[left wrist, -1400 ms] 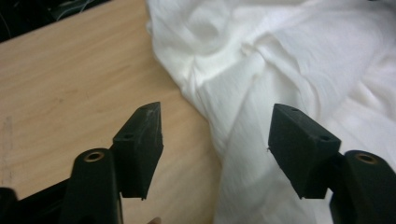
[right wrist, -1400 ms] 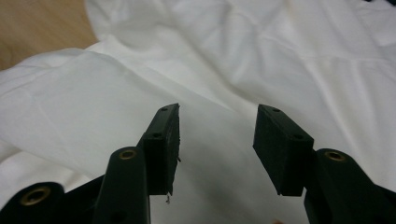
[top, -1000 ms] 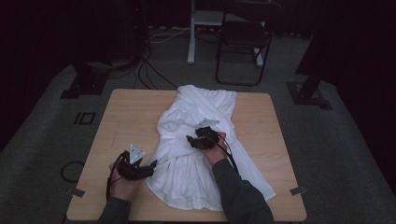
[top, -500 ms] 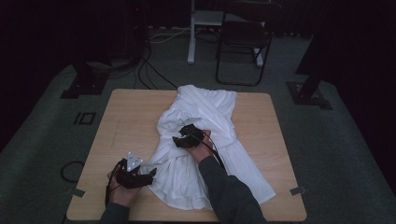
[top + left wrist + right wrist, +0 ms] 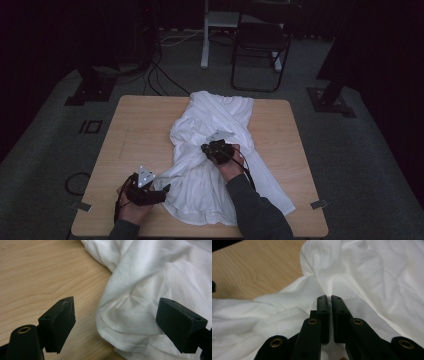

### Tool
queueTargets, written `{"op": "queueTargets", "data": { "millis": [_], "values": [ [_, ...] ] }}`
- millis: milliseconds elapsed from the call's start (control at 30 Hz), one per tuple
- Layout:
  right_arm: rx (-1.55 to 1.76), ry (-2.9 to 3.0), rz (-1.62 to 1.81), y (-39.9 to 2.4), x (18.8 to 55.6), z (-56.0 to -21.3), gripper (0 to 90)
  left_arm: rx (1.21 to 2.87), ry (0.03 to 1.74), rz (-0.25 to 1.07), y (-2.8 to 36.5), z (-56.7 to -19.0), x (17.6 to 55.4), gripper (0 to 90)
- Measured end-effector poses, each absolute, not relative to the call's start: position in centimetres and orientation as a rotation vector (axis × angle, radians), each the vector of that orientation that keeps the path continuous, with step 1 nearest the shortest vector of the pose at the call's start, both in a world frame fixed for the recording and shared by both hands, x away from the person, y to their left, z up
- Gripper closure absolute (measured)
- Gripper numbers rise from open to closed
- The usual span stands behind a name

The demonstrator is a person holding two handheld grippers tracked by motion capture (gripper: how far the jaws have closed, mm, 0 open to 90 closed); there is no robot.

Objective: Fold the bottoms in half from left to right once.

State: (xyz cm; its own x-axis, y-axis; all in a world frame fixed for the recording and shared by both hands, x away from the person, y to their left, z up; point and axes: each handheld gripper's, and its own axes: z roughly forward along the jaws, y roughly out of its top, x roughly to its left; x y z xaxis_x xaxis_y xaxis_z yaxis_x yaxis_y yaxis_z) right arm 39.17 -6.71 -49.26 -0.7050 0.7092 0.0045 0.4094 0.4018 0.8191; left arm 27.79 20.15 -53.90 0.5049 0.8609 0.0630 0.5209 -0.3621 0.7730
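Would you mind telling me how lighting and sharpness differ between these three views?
High view: dim and murky, the floor nearly black, the white garment the brightest thing on the table. Left gripper view: bright and even, wood grain crisp, the near pads slightly soft. Right gripper view: well lit, cloth almost washed out, the nearest parts of the right gripper blurred.

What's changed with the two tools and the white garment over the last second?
The right tool has slid a little nearer along the white garment and its jaws have just been closing, now pinching a fold. The left tool has just been opening; its jaws now stand wide around the garment's edge, no longer gripping. The table and the garment's far end stayed put.
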Motion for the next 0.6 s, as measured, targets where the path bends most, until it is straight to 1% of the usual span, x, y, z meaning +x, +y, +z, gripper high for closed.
{"op": "queueTargets", "data": {
  "millis": [33,167,267,300,333,367,400,433,500,533,567,600],
  "values": [
    [0.962,2.303,1.213,-7.6,38.7,-48.9,85.9,2.054,1.122,0.618,19.6,-54.0,28.1,15.4],
    [0.982,2.295,1.244,-8.3,38.5,-48.6,86.0,2.086,1.129,0.608,18.6,-54.6,29.2,14.6],
    [0.988,2.289,1.251,-8.7,38.4,-48.5,86.1,2.132,1.147,0.643,17.6,-55.2,30.2,14.7],
    [1.005,2.288,1.277,-8.9,38.4,-48.5,86.0,2.144,1.154,0.655,17.4,-55.3,30.4,17.4],
    [1.005,2.288,1.277,-8.9,38.4,-48.5,86.0,2.15,1.161,0.677,17.3,-55.4,30.6,17.4],
    [1.01,2.283,1.293,-9.2,38.2,-48.4,85.4,2.147,1.156,0.696,17.4,-55.3,30.8,30.6],
    [1.01,2.283,1.293,-9.2,38.2,-48.4,85.4,2.147,1.156,0.696,17.4,-55.3,30.8,39.3],
    [1.004,2.281,1.296,-9.5,38.0,-48.4,83.6,2.146,1.154,0.726,17.6,-55.1,31.0,51.1],
    [1.003,2.276,1.289,-10.0,37.7,-48.6,82.1,2.132,1.155,0.739,17.7,-54.9,31.0,66.6],
    [1.003,2.276,1.289,-10.0,37.7,-48.6,82.1,2.122,1.147,0.757,17.9,-54.7,31.0,66.6],
    [1.017,2.271,1.283,-10.6,37.4,-48.8,81.5,2.099,1.146,0.789,18.2,-54.3,30.8,76.4],
    [1.017,2.271,1.283,-10.6,37.4,-48.8,81.5,2.099,1.146,0.789,18.2,-54.3,30.8,80.2]
  ]
}}
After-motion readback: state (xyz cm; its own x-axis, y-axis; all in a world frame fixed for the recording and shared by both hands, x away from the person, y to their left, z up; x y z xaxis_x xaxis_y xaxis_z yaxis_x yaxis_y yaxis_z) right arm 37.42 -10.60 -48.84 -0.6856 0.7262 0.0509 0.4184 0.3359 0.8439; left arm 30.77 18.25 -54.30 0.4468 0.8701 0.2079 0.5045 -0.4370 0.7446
